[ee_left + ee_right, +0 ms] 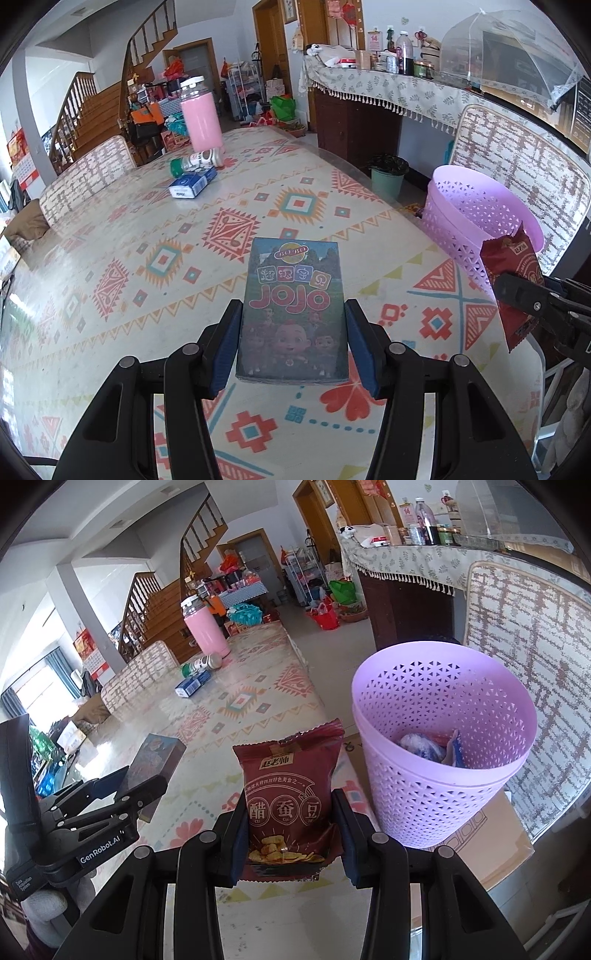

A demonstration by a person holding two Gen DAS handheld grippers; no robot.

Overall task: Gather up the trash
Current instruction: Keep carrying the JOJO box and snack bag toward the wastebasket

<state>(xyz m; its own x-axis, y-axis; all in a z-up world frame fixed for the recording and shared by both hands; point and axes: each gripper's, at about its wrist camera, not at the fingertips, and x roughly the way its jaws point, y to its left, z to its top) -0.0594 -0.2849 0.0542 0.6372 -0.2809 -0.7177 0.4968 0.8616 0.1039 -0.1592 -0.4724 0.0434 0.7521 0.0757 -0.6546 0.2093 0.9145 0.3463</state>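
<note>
Both tongs are loaded: my left tongs pinch one cartoon card box above the patterned tabletop, and my right tongs clamp one red snack packet just beside the single lilac basket, which already holds some wrappers. Farther back on the tabletop I count one pink bottle, one small green-capped bottle lying down and one blue carton.

Both pictures are bright with daylight. In the right wrist view, a window far on the left glows white, and the desk shines with glare near it. Shadows are soft. Straight lines bend near the round black edges. Far things look a little fuzzy.
</note>
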